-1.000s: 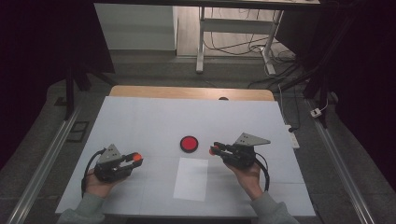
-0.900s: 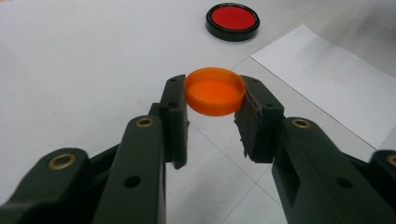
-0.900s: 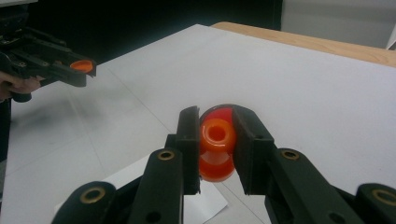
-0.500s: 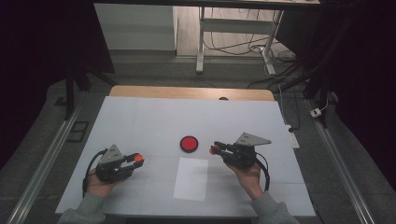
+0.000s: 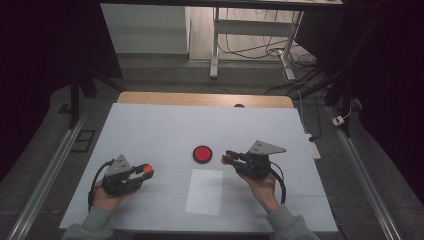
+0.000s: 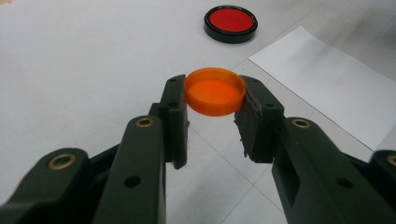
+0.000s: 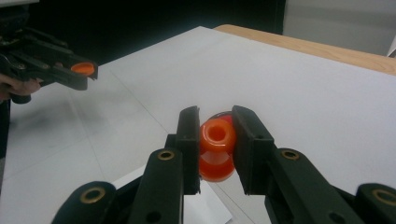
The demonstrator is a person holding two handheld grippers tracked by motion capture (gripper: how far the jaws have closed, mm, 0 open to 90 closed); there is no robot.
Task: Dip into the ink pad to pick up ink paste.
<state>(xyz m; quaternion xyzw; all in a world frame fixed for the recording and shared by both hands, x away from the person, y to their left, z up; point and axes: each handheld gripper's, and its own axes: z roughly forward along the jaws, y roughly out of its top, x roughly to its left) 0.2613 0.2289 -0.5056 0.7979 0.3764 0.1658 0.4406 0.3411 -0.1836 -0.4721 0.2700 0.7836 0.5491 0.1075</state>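
My left gripper [image 6: 214,100] is shut on a flat orange cap [image 6: 215,90], gripped by its rim just above the white table; in the high view this gripper [image 5: 146,171] sits at the front left, its cap [image 5: 147,169] pointing right. My right gripper [image 7: 215,140] is shut on an orange spool-shaped piece [image 7: 217,148] with a hole in its top. From above, the right gripper [image 5: 226,158] sits at the centre right, pointing left. A red disc in a black rim [image 5: 202,154] lies on the table between them, close to the right gripper's tips.
A white paper sheet [image 5: 205,191] lies flat near the front edge, between the two hands. The white table top [image 5: 200,125] has a wooden strip [image 5: 200,99] along its far edge. Behind the table are desk legs and cables on the floor.
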